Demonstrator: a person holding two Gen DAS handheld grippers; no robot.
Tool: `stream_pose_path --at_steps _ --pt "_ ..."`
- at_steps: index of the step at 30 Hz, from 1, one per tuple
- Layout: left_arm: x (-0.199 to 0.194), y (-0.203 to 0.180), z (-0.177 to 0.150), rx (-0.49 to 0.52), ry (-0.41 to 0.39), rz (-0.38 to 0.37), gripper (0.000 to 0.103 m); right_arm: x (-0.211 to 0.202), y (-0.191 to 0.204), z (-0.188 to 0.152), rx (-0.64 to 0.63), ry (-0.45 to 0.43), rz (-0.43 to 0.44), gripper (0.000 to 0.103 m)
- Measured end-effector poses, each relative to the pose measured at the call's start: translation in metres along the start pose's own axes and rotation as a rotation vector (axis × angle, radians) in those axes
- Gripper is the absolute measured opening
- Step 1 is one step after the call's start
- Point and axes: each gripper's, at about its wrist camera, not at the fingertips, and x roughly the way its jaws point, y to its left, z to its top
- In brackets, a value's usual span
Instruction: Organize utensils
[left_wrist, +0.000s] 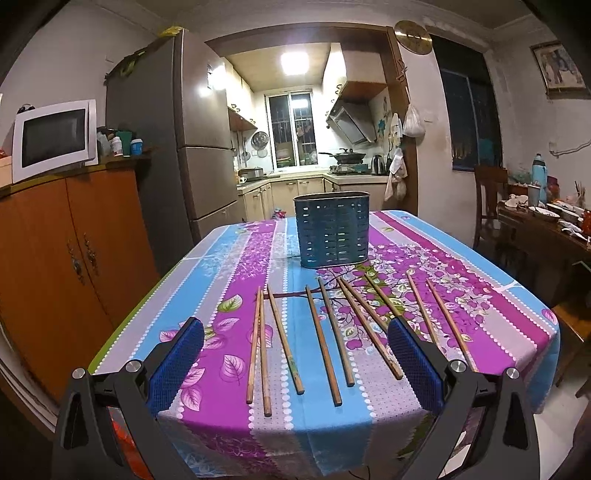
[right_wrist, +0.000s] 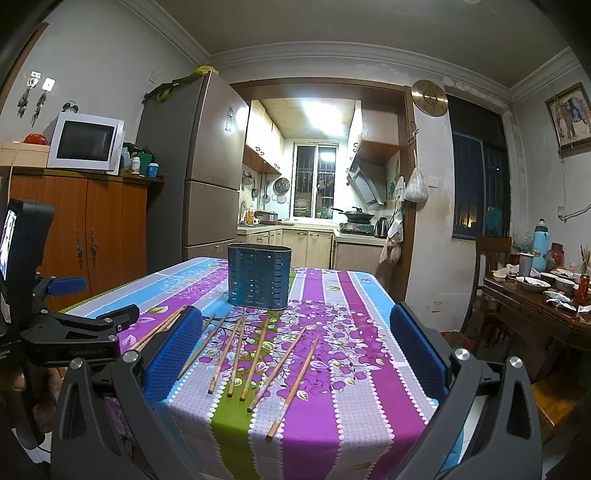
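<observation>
Several wooden chopsticks (left_wrist: 321, 343) lie spread side by side on the flowered tablecloth (left_wrist: 229, 280), pointing toward a dark blue slotted utensil holder (left_wrist: 331, 229) that stands upright behind them. My left gripper (left_wrist: 295, 369) hovers open over the near table edge, its blue pads wide apart around the row. In the right wrist view the same chopsticks (right_wrist: 255, 354) lie in front of the holder (right_wrist: 259, 276). My right gripper (right_wrist: 295, 354) is open above them, holding nothing. The left gripper's body (right_wrist: 74, 328) shows at the left.
A wooden cabinet (left_wrist: 62, 266) with a microwave (left_wrist: 55, 138) stands left of the table, and a refrigerator (left_wrist: 184, 147) behind it. A cluttered wooden side table (right_wrist: 546, 302) and chair (right_wrist: 491, 258) stand at the right. The kitchen doorway opens behind the table.
</observation>
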Motion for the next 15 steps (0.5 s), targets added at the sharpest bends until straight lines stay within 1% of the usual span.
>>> stream_pose_path --at_steps 8,10,12,15 --pt "0.000 0.001 0.001 -0.001 -0.005 0.001 0.099 0.000 0.000 -0.001 0.003 -0.001 0.002 0.098" --pt "0.001 0.003 0.001 -0.008 0.002 -0.009 0.099 0.002 0.000 -0.003 0.009 0.003 0.021 0.098" --pt "0.005 0.012 0.000 -0.026 0.015 -0.018 0.099 0.004 0.002 -0.004 0.008 0.008 0.035 0.098" --pt "0.015 0.042 -0.007 -0.061 0.035 0.036 0.099 0.007 0.007 -0.009 -0.008 0.023 0.049 0.098"
